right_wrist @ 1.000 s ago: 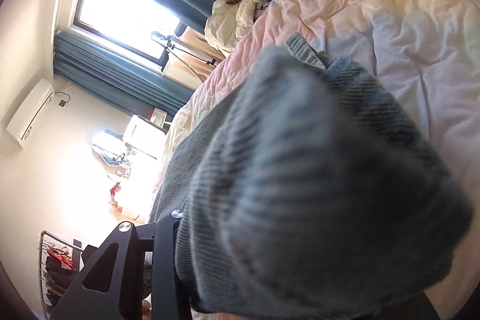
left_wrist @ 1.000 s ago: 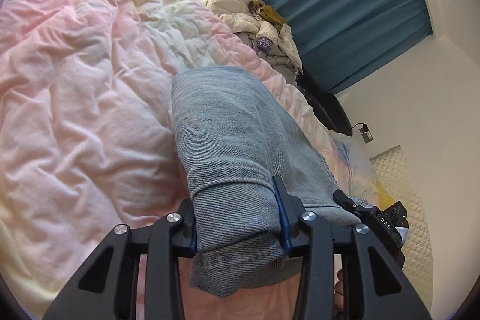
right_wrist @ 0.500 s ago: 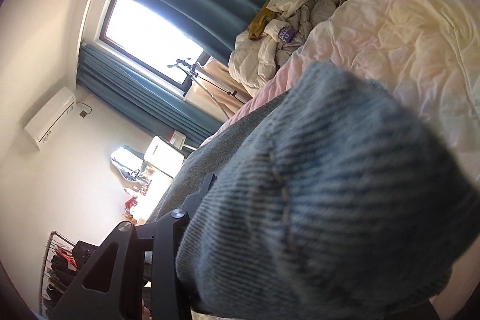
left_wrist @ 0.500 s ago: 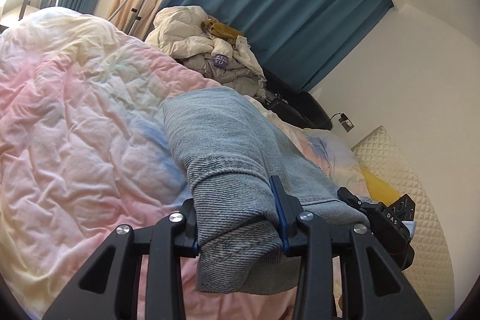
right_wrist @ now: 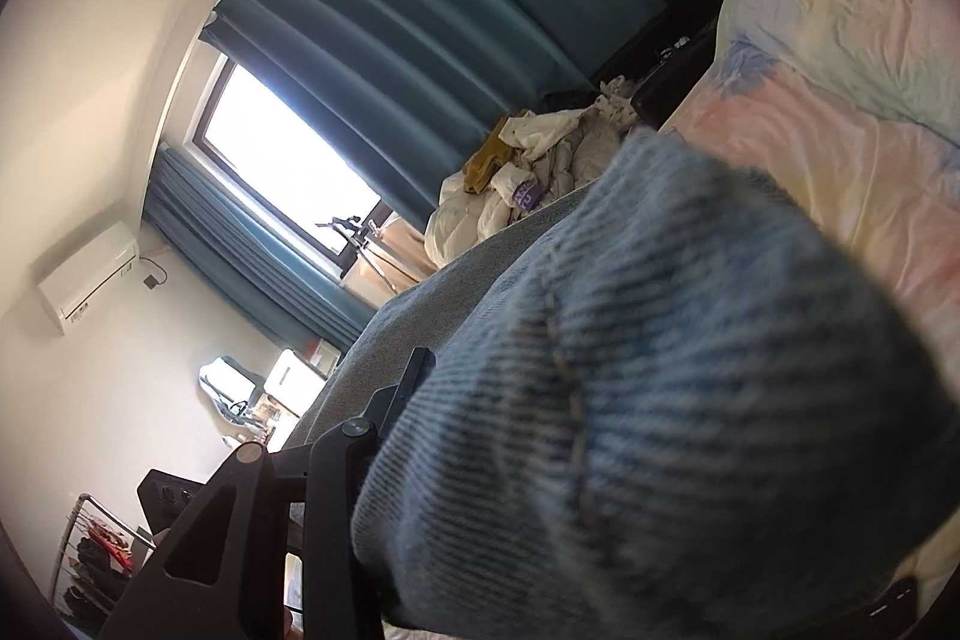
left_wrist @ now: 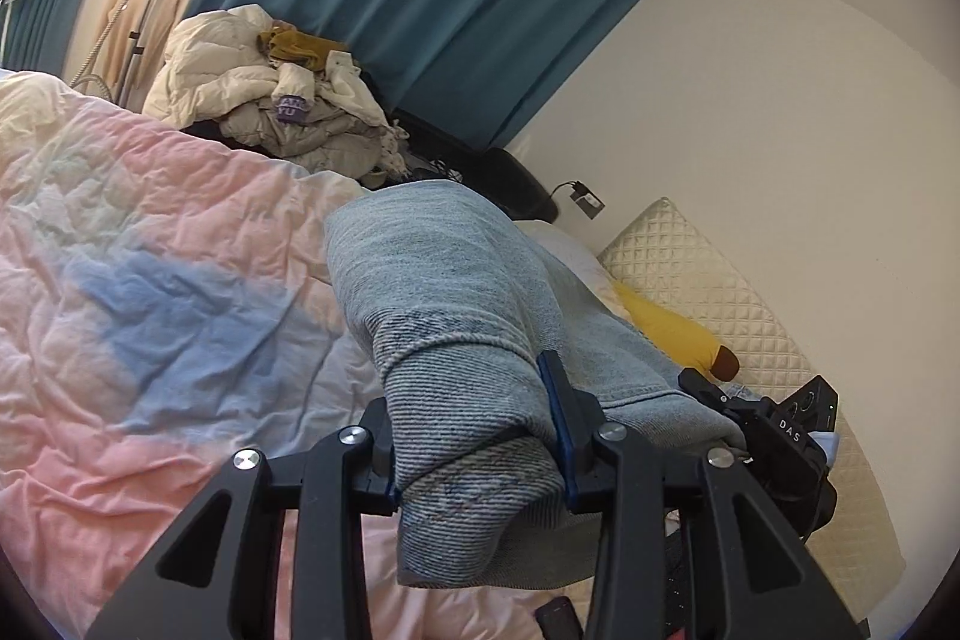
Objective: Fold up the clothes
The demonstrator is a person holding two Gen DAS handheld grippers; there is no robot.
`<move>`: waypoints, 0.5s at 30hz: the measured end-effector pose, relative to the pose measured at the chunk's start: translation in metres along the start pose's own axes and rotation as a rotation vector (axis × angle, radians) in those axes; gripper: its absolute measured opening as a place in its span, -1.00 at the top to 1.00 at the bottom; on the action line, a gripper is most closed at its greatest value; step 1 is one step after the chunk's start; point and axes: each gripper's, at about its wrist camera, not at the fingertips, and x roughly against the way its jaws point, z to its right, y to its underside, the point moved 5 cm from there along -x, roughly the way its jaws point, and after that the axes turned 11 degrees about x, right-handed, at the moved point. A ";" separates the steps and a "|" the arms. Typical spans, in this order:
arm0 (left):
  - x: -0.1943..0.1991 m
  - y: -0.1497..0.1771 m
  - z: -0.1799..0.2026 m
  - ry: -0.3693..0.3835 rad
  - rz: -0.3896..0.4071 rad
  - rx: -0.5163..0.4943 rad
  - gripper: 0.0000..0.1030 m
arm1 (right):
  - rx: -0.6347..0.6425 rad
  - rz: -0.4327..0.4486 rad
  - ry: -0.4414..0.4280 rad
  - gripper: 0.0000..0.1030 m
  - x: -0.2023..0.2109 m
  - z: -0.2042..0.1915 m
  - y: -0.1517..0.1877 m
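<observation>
Above the bed [left_wrist: 180, 232], your left tongs [left_wrist: 477, 436] are clamped on a thick fold of the grey-blue jeans [left_wrist: 444, 292]; your right tongs [right_wrist: 384, 436] grip the same jeans, which cover most of their view

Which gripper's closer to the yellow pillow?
Right. The right gripper, shut on the jeans, sits just in front of the yellow pillow; the left gripper grips the jeans' other end, farther out over the duvet.

Folded pale-blue denim garment [left_wrist: 444, 292], bunched thick, lifted above the bed.
</observation>
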 end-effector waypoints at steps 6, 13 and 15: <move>-0.053 0.023 0.047 0.060 -0.063 -0.026 0.28 | -0.003 0.055 0.071 0.26 0.062 0.060 -0.033; -0.120 0.058 0.085 0.117 -0.153 -0.049 0.28 | -0.005 0.112 0.154 0.26 0.128 0.129 -0.052; -0.139 0.066 0.089 0.126 -0.180 -0.052 0.28 | -0.012 0.119 0.178 0.26 0.135 0.148 -0.053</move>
